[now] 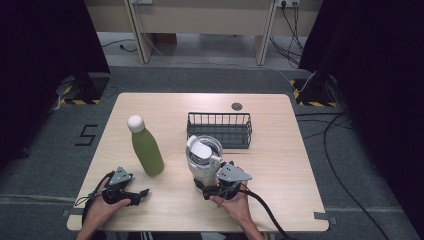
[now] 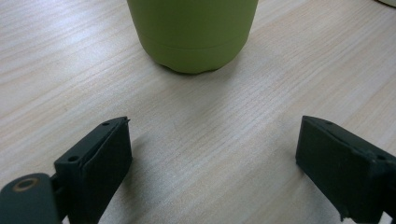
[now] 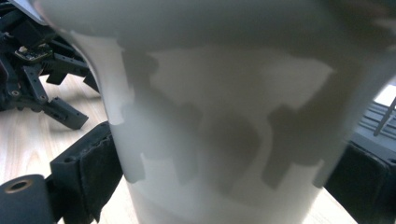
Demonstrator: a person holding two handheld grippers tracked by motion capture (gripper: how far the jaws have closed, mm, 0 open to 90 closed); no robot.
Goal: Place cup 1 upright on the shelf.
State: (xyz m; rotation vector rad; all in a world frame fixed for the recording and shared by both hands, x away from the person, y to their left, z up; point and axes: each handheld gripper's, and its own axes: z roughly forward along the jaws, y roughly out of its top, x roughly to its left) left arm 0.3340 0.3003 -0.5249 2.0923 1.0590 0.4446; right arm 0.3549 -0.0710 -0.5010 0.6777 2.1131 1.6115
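Note:
A translucent white cup (image 1: 203,162) with a white lid stands at the table's middle front, just before a black wire basket (image 1: 219,129). My right gripper (image 1: 206,187) reaches it from the near side. In the right gripper view the cup (image 3: 224,116) sits between both jaws, which press its sides. A green bottle (image 1: 147,151) with a white cap stands upright to the left. My left gripper (image 1: 144,192) rests low on the table, open, and points at the bottle's base (image 2: 192,35) a short way ahead, with bare wood between its jaws (image 2: 215,140).
The wooden table (image 1: 280,165) has bare surface on its right side and far left. A small dark round disc (image 1: 236,106) lies near the back edge. Cables trail from both grippers off the front. The left gripper (image 3: 37,79) appears beyond the cup in the right gripper view.

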